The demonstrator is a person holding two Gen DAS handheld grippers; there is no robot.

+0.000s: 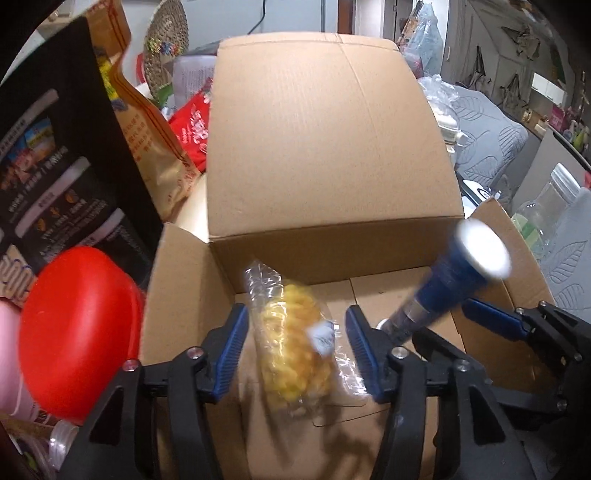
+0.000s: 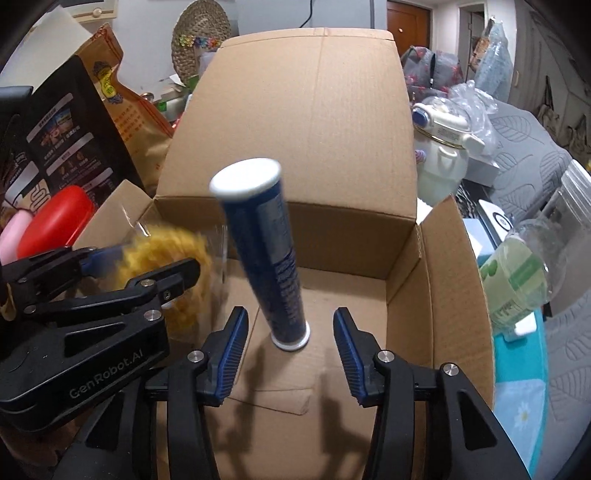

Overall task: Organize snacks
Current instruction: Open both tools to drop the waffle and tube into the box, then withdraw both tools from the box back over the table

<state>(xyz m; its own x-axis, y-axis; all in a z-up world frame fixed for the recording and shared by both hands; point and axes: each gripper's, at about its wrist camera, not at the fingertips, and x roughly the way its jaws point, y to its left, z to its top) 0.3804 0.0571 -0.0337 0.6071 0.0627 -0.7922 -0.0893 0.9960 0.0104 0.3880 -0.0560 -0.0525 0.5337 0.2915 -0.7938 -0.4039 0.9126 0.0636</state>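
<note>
On my right I see a white kettle [image 2: 445,142] beside a grey quilted cover [image 2: 528,155]; a woven straw mat [image 2: 201,35] stands behind.

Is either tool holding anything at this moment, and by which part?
Nothing is held. Left tool is open around the yellow snack bag; right tool is open beside the blue tube, both blurred over the cardboard box.

My way into the cardboard box [image 2: 436,295] is open from above, between its raised flaps. Inside, the blue tube [image 2: 269,254] and the yellow snack bag [image 1: 291,354] crowd the floor; bare cardboard remains at right.
</note>
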